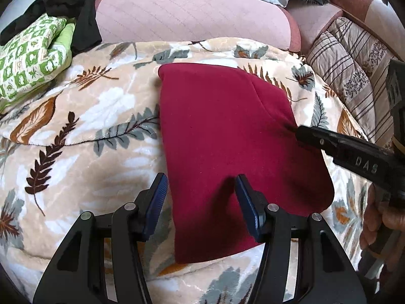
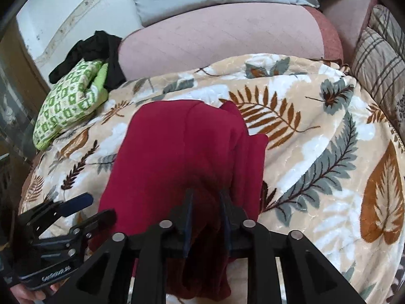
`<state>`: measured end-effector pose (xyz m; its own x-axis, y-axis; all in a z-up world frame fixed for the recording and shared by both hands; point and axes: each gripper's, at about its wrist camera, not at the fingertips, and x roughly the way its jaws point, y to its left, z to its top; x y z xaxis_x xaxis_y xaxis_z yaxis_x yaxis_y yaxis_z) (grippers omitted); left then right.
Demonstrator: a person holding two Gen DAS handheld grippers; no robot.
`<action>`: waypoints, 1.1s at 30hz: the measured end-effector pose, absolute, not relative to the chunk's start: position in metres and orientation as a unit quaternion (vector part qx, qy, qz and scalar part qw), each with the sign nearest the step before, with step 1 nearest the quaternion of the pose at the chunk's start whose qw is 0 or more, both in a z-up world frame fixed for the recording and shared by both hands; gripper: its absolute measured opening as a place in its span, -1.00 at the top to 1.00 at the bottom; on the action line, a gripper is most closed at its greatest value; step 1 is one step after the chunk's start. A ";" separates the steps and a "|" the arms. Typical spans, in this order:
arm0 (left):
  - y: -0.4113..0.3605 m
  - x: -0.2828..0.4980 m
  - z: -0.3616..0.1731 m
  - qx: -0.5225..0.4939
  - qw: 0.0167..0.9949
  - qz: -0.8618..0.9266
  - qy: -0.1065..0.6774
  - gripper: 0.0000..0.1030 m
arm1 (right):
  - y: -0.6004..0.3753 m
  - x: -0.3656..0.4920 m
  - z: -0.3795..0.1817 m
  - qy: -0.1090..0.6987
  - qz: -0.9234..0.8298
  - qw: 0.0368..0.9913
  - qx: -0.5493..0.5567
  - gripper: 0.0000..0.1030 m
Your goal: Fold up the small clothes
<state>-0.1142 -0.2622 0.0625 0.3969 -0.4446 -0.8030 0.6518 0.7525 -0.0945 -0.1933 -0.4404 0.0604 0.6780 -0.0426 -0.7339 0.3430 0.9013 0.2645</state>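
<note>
A dark red garment (image 1: 222, 131) lies folded on the leaf-patterned blanket (image 1: 83, 116). My left gripper (image 1: 201, 185) is open, low over the garment's near left edge, with one finger on the cloth and one beside it. My right gripper (image 2: 206, 195) is shut on the garment's right edge (image 2: 177, 157); cloth bunches between its fingers. In the left wrist view the right gripper (image 1: 293, 129) comes in from the right and pinches the cloth. In the right wrist view the left gripper (image 2: 96, 209) shows open at lower left.
A green-and-white patterned cloth (image 1: 33, 55) and a black garment (image 1: 73, 7) lie at the back left. A pink cushion (image 1: 192, 17) sits behind the blanket. A striped quilt (image 1: 354, 76) lies at the right.
</note>
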 end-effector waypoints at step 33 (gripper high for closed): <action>-0.263 -0.102 0.063 0.100 0.830 -0.318 0.447 -0.08 | -0.442 -0.171 0.045 0.392 -0.107 0.890 0.206 0.63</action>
<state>-0.1020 -0.2628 0.0633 0.3984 -0.4382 -0.8057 0.6168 0.7782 -0.1182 -0.1710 -0.4416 0.0455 0.6705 -0.0299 -0.7413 0.3518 0.8925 0.2822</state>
